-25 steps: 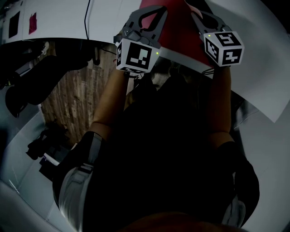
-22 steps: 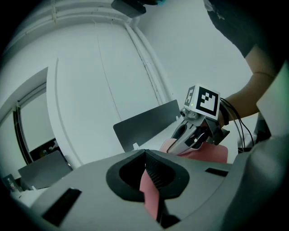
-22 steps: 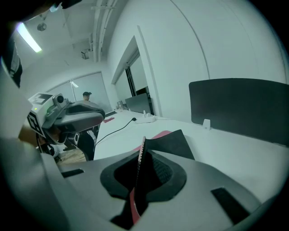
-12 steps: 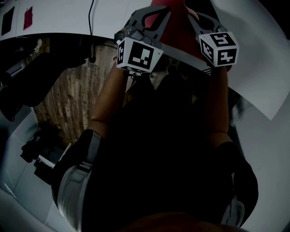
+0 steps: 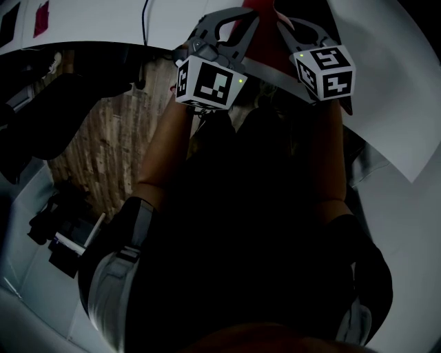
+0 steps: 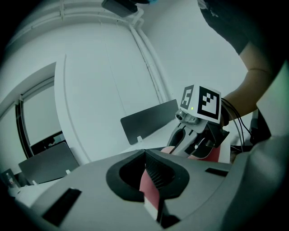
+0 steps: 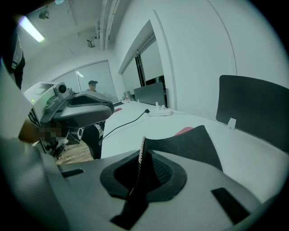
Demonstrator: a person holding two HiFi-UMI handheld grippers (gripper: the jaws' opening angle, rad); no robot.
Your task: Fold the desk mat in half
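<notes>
Holding the desk mat (image 6: 148,189) up off the table (image 7: 158,126) by one edge, my left tool (image 6: 145,153) and right tool (image 7: 142,140) both clamped shut on it. Looks thin, light, floppy; I reckon spaced edge pinches control it.

**Side by side, held out ahead**

The left tongs (image 5: 231,24) and right tongs (image 5: 293,27) pointed over the white bench (image 5: 89,24), their marker cubes facing back. The red desk mat (image 5: 258,5) showed between them. Bare forearms ran up from a dark torso, and the wooden floor (image 5: 110,145) lay below.
</notes>
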